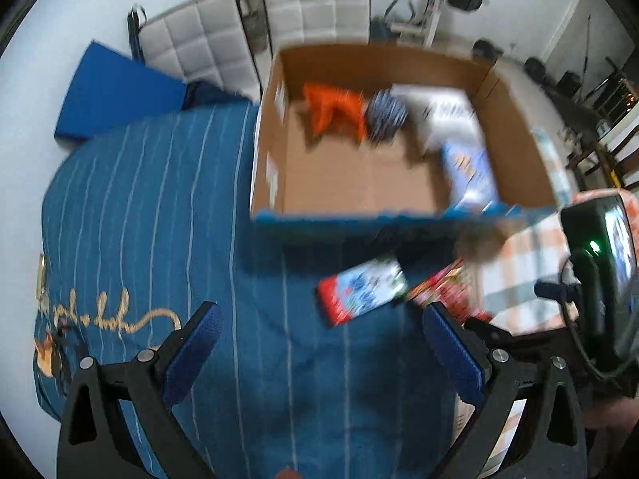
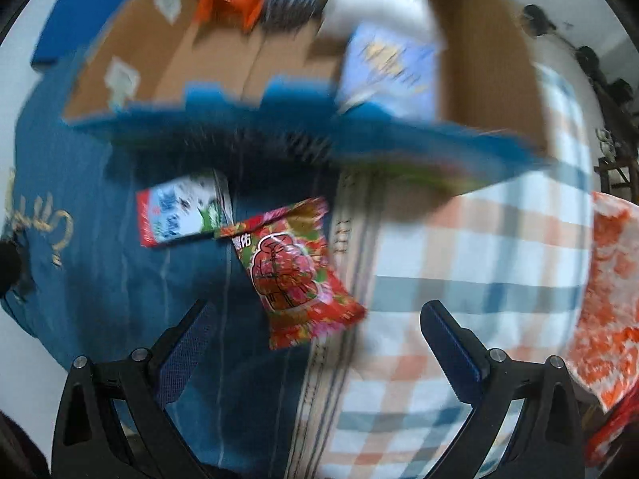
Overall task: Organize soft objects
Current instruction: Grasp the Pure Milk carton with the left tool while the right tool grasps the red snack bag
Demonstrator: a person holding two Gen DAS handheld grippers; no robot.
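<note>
Snack packets (image 2: 295,271) on bedding beneath both hovering grippers, left (image 1: 321,331) and right (image 2: 315,329), jaws spread, empty.

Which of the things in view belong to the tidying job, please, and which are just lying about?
Job:
box
orange pouch
striped ball
white pack
blue pack
red packet
red-and-white packet
left tool and right tool, both open

Lying about:
chairs
blue mat
striped cloth
checked cloth
</note>
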